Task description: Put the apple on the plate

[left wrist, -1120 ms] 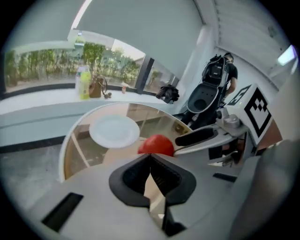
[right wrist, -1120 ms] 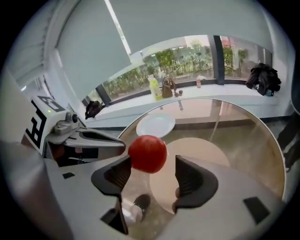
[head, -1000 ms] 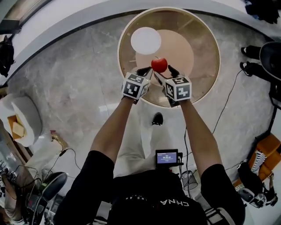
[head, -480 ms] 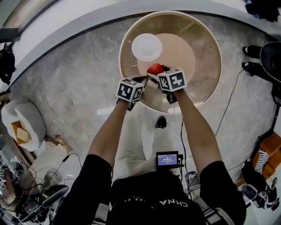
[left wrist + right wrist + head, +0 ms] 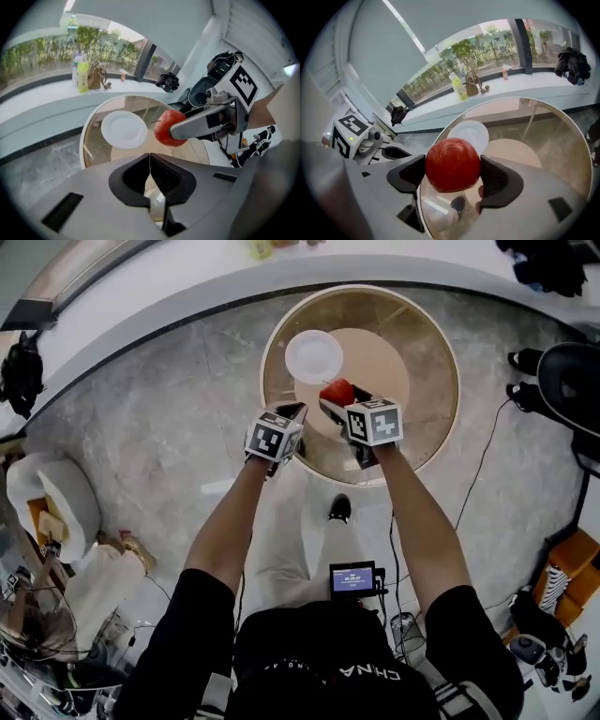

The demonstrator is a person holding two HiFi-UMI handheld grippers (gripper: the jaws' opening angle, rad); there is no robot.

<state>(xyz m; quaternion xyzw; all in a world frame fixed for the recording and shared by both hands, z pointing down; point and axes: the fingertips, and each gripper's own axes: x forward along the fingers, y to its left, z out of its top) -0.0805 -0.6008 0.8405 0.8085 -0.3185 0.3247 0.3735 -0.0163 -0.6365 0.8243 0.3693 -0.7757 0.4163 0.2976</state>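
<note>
A red apple (image 5: 337, 392) (image 5: 453, 165) hangs above the round glass table (image 5: 441, 418), with my right gripper (image 5: 339, 399) (image 5: 453, 171) shut on it, one pad on each side. The white plate (image 5: 314, 356) (image 5: 471, 133) lies empty on the table, just beyond the apple and to its left. My left gripper (image 5: 292, 413) (image 5: 149, 161) is shut with nothing in it, a short way left of the apple. In the left gripper view the apple (image 5: 166, 127) and the right gripper's finger (image 5: 206, 124) show to the right of the plate (image 5: 123, 131).
Bottles and a small bag (image 5: 83, 75) stand on the curved window ledge beyond the table. A black garment (image 5: 571, 61) lies on the ledge at the right. On the floor are a cable (image 5: 483, 456), a dark chair (image 5: 572, 371) and a white seat (image 5: 56, 498).
The apple sat between both grippers' tips; now the right gripper alone holds it, raised. The left gripper has drawn back to the left, away from the apple.
</note>
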